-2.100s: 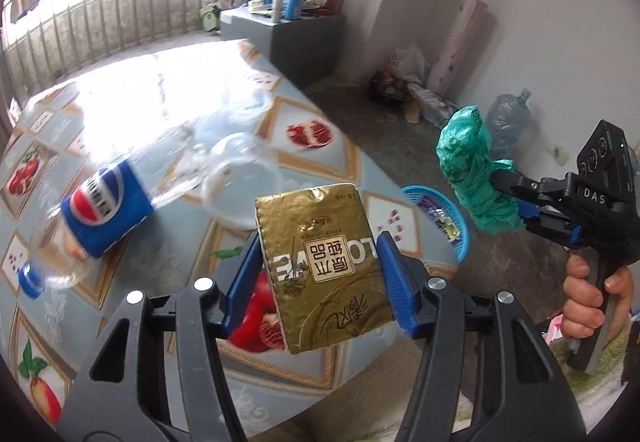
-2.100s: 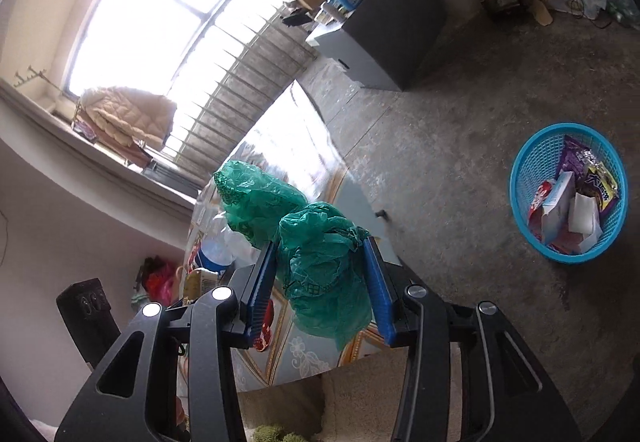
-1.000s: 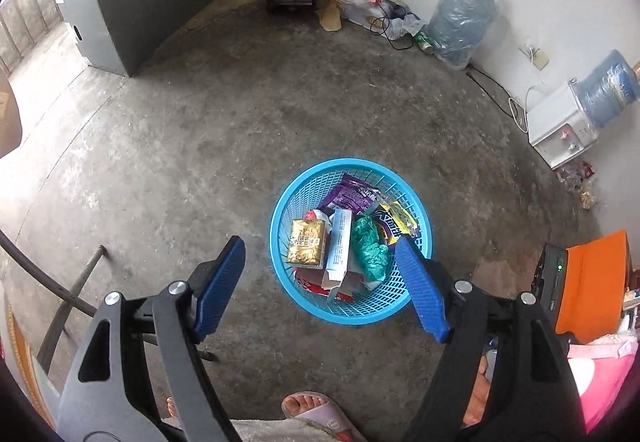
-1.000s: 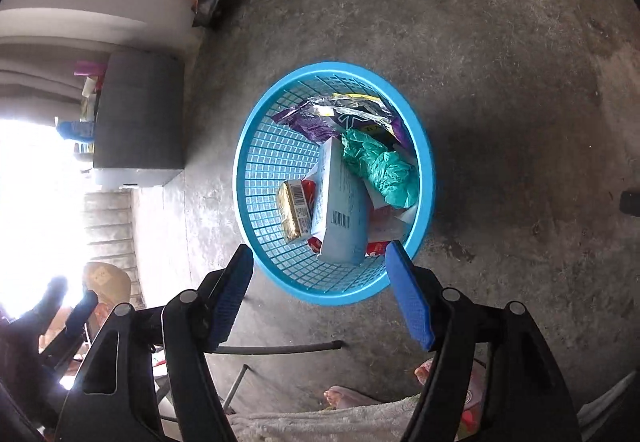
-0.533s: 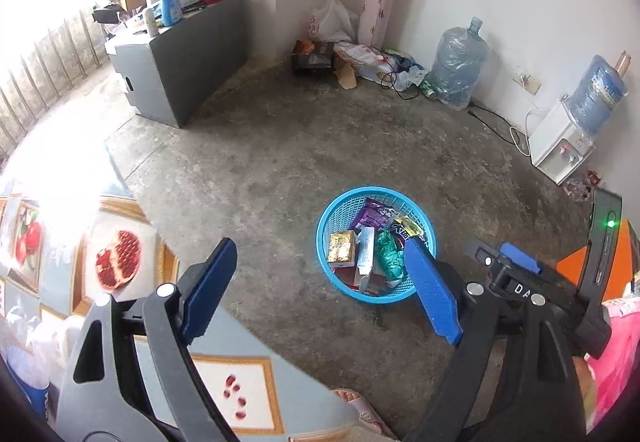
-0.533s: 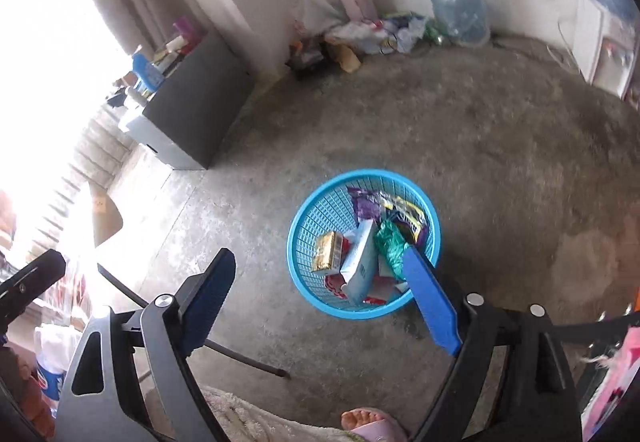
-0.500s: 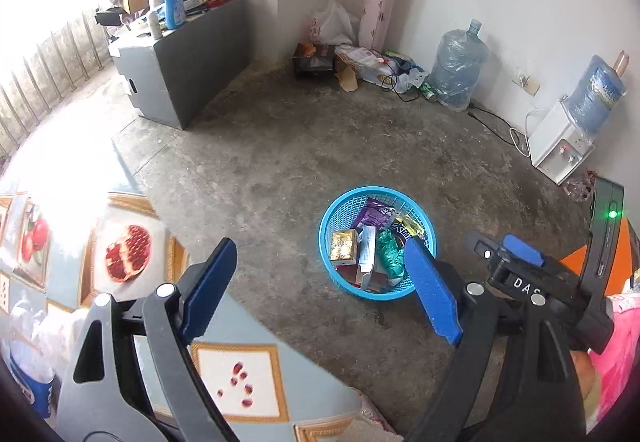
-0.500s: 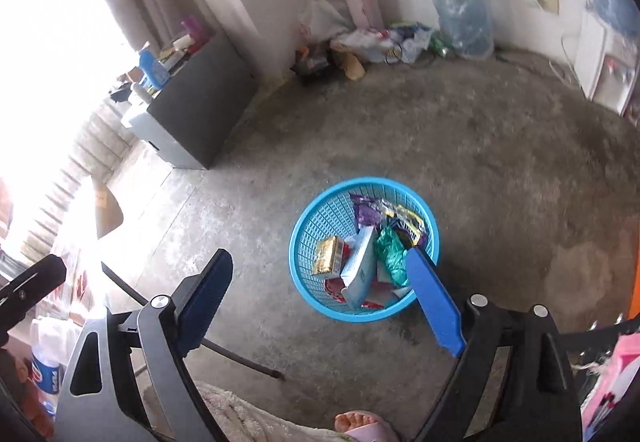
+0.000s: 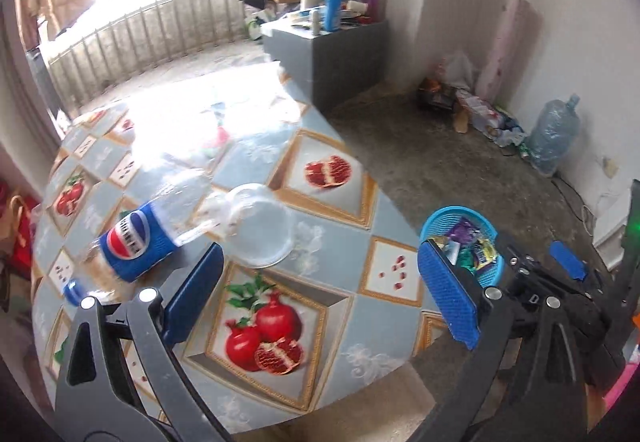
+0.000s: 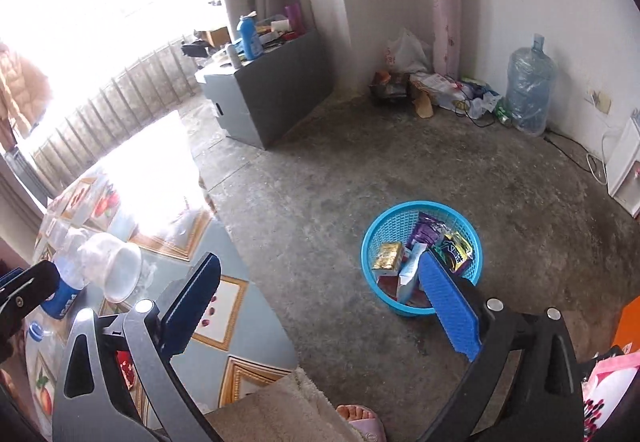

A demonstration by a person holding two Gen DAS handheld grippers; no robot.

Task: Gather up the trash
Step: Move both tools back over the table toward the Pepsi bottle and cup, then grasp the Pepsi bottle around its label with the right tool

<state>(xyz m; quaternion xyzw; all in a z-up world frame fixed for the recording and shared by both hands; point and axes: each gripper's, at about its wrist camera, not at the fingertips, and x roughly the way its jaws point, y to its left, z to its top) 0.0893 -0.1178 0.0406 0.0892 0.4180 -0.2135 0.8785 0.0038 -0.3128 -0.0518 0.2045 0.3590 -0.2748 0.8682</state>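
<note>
Left wrist view:
- left gripper: jaws spread wide, having just been opening; nothing is held between them – only the table is seen through the gap.
- bottle: clear plastic, blue label, lying on its side on the table just left of the gripper. Long axis is run from lower left to upper right; the blue cap is pointed lower left, toward the table edge.
- cup: clear plastic, tipped on its side beside the bottle, mouth turned toward the camera.
- basket: blue, on the floor beyond the table, partly hidden by the right gripper.

Right wrist view:
- right gripper: jaws wide apart, having just been opening; nothing is gripped.
- basket: wrappers and small boxes already inside.
- bottle: at far left, half hidden; cup lying against it.
- foot: toes in a slipper at the bottom edge.

Step in hand: next pickup, judged. The bottle is best taken across its labelled middle – jaws set square to the long axis, so it is not rolled away. The cup is thin and probably easily crushed; a light close on the rim is advised.
</note>
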